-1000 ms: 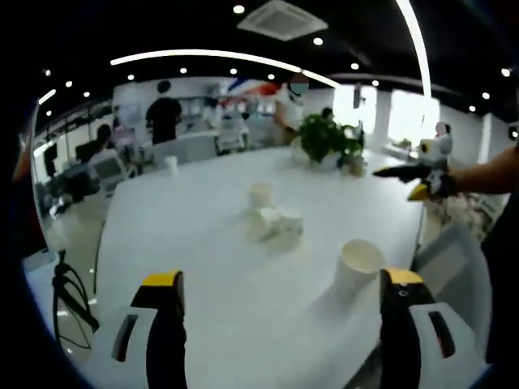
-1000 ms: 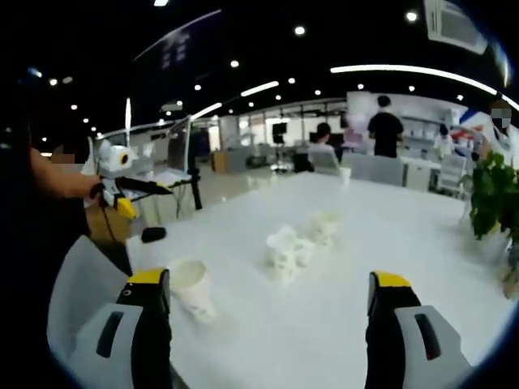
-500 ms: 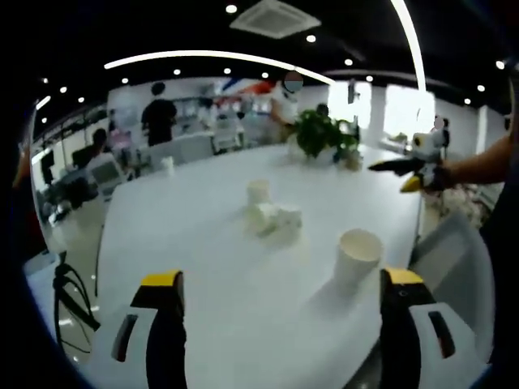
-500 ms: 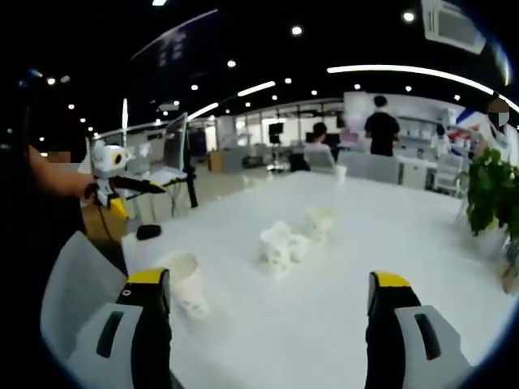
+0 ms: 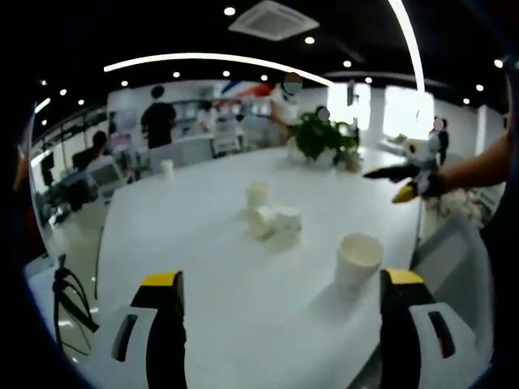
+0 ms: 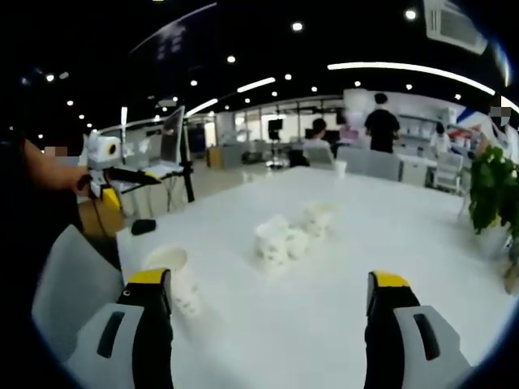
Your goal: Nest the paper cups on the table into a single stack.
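Paper cup (image 5: 358, 259) near table (image 5: 203, 267) edge; both grippers gaping.

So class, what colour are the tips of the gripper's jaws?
Yellow, capping black jaws on the left gripper; clearest in the left gripper view.

Open-plan office: desks with monitors (image 6: 174, 138) and people beyond the long white table (image 5: 211, 243), ceiling downlights overhead.

light: bright ceiling strips | glare: white table (image 5: 211, 267) | focus: soft | edges: fisheye-bent
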`<state>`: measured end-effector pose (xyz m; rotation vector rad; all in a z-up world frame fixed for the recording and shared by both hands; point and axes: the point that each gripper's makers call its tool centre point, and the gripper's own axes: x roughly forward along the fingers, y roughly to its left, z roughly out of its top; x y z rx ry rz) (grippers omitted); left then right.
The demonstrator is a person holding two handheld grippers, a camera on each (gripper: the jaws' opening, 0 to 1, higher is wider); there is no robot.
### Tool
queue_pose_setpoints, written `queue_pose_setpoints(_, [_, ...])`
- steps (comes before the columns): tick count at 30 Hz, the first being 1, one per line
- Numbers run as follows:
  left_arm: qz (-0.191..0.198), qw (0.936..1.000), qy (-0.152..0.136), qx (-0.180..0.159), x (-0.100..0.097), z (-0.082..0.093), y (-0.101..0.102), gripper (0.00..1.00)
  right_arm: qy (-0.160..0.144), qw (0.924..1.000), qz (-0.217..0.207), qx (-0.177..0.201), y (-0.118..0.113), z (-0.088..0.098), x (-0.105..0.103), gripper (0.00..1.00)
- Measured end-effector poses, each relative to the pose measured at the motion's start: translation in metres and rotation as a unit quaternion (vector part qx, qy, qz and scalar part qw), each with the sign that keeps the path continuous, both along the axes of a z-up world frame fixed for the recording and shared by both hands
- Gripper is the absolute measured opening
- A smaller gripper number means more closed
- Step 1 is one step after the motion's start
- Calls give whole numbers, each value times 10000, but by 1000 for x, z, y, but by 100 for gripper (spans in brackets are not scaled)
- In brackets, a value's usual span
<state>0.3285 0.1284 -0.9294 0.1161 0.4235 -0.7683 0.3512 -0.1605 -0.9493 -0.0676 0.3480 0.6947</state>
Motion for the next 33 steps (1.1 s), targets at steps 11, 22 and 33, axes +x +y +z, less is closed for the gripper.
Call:
queue_pose_setpoints(11, [15,10000,-2,-40,-3,1,-2,100,-108,9997,-190,52,0,-11,30,99])
queue_pose_setpoints(22, [9,10000,-17,-55,-9,-2,-8,100,5,9999,-118,93,12,-24,41,97])
queue_pose_setpoints(33, [0,10000,-32,-55,-12,-3,-8,100,92,9999,-81,84,23,-43,54,96])
